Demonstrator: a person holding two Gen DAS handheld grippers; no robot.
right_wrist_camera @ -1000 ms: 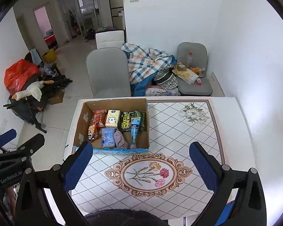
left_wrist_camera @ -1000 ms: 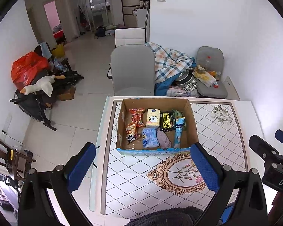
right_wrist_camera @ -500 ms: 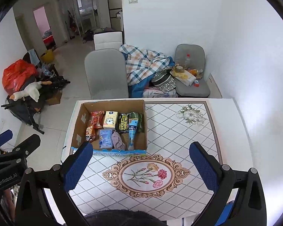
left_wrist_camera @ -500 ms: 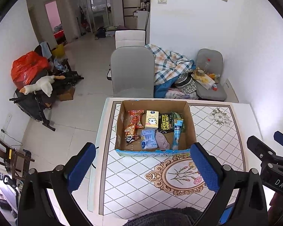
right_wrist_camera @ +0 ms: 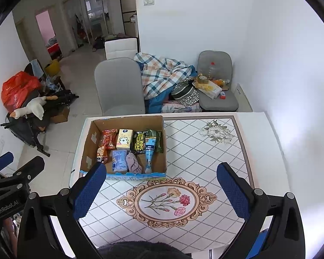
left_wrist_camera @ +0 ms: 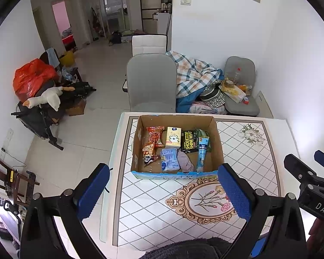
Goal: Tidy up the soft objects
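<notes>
Both hand-held grippers hang above the near end of the table (right_wrist_camera: 244,142) with fingers spread wide and nothing between them: the left hand-held gripper (left_wrist_camera: 162,192) and the right hand-held gripper (right_wrist_camera: 162,191). Ahead of each and below it sits the cardboard box (left_wrist_camera: 218,142), and in it lie the soft packs, side by side and all inside its walls. Such a scene fits packs already sorted into the box, or packs waiting to be lifted out; I cannot tell which. Any reach calls for a forward, downward move over the near wall. From the left hand-held gripper, the blue tube (left_wrist_camera: 202,153) runs lengthwise away, its narrow end nearer; the shoe-wipes pack (left_wrist_camera: 188,143) lies likewise; the pink cloth (left_wrist_camera: 184,161) is bunched, with no clear axis
</notes>
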